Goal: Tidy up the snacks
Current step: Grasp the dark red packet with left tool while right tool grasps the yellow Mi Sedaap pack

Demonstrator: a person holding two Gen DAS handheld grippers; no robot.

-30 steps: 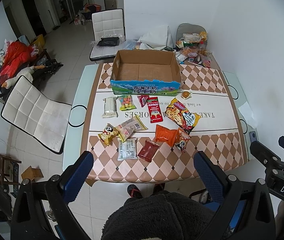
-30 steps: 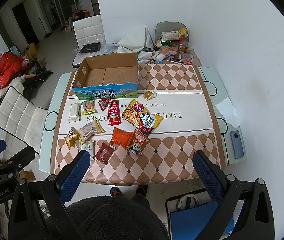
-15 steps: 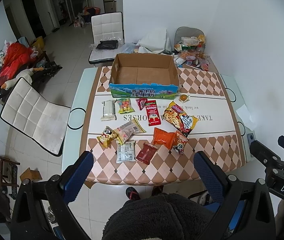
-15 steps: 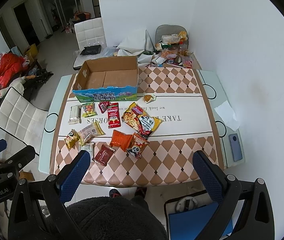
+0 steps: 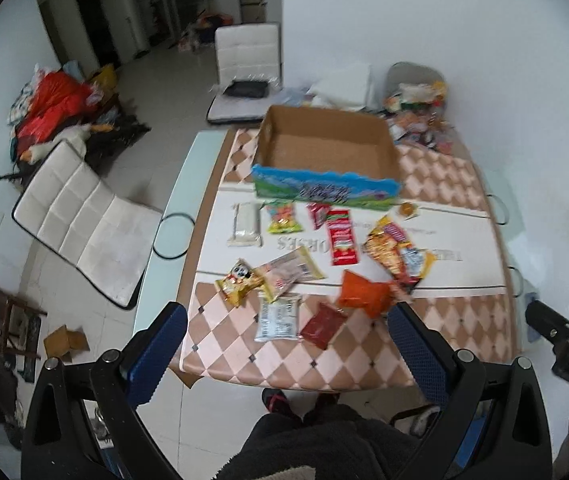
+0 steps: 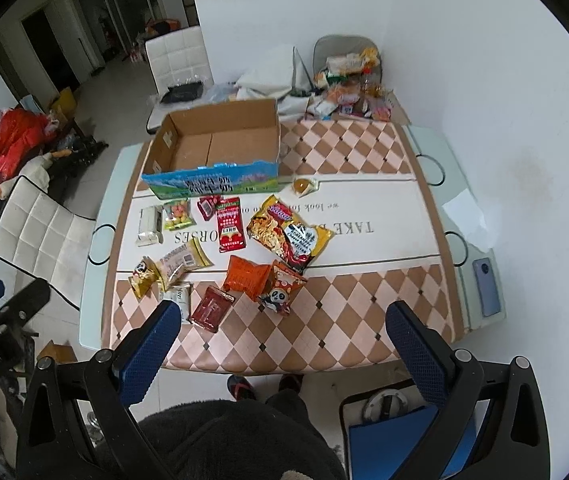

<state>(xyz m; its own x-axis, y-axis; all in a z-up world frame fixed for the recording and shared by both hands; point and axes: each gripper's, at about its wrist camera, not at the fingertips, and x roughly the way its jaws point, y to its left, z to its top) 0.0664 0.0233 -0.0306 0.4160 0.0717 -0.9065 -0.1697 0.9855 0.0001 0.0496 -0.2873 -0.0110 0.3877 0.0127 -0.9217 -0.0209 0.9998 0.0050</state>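
An open, empty cardboard box (image 5: 326,148) (image 6: 220,146) with a blue printed front stands at the far side of the checkered table (image 5: 456,188) (image 6: 364,148). Several snack packets lie in front of it: a noodle bag (image 6: 290,236), a red sachet (image 6: 230,226), an orange pack (image 5: 364,294), a panda pack (image 6: 282,292), a white bar (image 5: 246,224). My left gripper (image 5: 286,354) and right gripper (image 6: 284,350) are both open and empty, held high above the table's near edge.
White chairs stand left (image 5: 80,216) and behind the table (image 5: 248,68). A pile of clutter sits at the far right corner (image 6: 348,88). A phone (image 6: 484,286) and paper (image 6: 464,216) lie at the right edge. The wall is close on the right.
Both grippers have tilted and shifted, so the table sits slightly lower and nearer in view. The left view is blurred from motion. No snack has moved.
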